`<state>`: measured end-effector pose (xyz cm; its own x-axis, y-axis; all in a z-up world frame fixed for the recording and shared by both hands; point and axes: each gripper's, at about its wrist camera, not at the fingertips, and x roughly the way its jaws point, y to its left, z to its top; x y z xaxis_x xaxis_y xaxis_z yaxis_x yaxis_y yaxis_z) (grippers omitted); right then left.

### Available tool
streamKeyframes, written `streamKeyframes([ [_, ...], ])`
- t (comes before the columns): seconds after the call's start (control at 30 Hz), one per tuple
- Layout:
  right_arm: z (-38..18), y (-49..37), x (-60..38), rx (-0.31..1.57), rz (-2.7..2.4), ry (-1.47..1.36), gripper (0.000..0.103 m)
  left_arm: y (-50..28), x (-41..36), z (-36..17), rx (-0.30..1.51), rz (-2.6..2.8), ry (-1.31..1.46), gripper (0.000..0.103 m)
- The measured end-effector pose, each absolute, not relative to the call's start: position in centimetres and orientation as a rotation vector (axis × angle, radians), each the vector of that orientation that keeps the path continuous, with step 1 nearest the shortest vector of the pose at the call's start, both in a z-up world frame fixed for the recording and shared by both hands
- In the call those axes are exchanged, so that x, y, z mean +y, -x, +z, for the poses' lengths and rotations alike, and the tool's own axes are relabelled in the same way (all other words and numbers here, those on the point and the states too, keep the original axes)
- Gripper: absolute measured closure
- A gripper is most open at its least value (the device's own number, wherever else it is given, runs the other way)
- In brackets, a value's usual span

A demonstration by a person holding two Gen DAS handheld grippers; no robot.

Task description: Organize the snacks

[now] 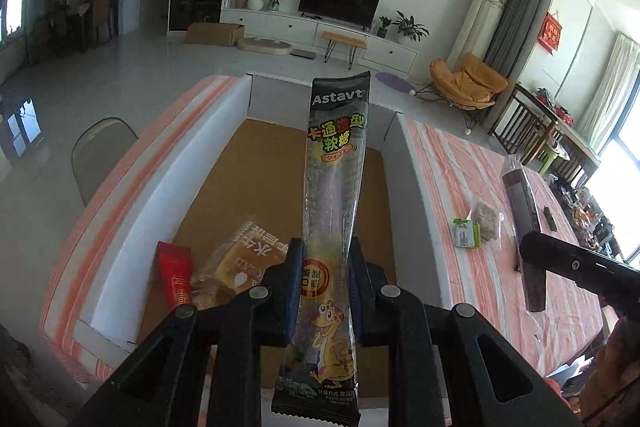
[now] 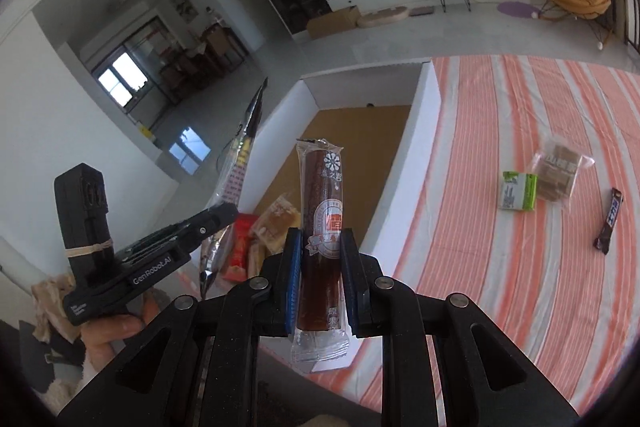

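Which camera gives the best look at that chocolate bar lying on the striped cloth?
The right wrist view: the chocolate bar lies whole and unobstructed on the cloth. The left wrist view shows only a small, dark, indistinct shape at its far right.

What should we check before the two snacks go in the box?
1. Left gripper shut on the gummy candy packet: ok.
2. Right gripper shut on the dark fruit roll: ok.
3. White box open on top: ok.
4. Bare cardboard floor past the bread packet and red packet: ok.
5. Both snacks right over the box: cannot tell.
6. Table cleared: not ok; green packet, biscuits, chocolate bar remain.
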<state>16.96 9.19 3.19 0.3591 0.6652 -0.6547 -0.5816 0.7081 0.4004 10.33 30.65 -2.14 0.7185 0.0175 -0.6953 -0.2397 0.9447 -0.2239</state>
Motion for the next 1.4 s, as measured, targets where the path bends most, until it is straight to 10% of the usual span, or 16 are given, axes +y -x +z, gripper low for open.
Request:
streamKeyframes([
  [0.1, 1.2, -17.3, 13.6, 0.849, 0.797, -0.036, 0.062, -11.0, 31.8, -5.3, 0.806, 0.258, 0.277, 0.064],
  [0.13, 0.4, -17.5, 13.9, 0.844, 0.779, -0.025, 0.04, -11.1, 31.8, -6.2, 0.817, 0.282, 0.268, 0.055],
  [0.2, -0.9, -17.4, 12.9, 0.835, 0.741, -0.03, 0.039, -10.6, 31.5, -6.9, 0.806, 0.298, 0.259, 0.027],
  [0.27, -1.9, -17.3, 10.2, 0.827, 0.712, -0.057, 0.039, -10.0, 30.4, -7.1, 0.769, 0.284, 0.243, 0.021],
  [0.63, -12.3, -20.0, -16.3, 0.923, 0.01, -0.043, 0.031, -10.5, 13.0, -2.9, 0.731, -0.213, 0.125, 0.005],
  [0.87, -13.3, -20.1, -23.5, 0.957, -0.144, -0.152, 0.031, -15.1, 0.0, -9.9, 0.924, -0.357, 0.02, 0.004],
  [1.4, -14.9, -20.4, -23.9, 0.995, -0.195, -0.115, 0.02, -22.3, 0.1, -17.5, 0.945, -0.133, -0.054, 0.0],
])
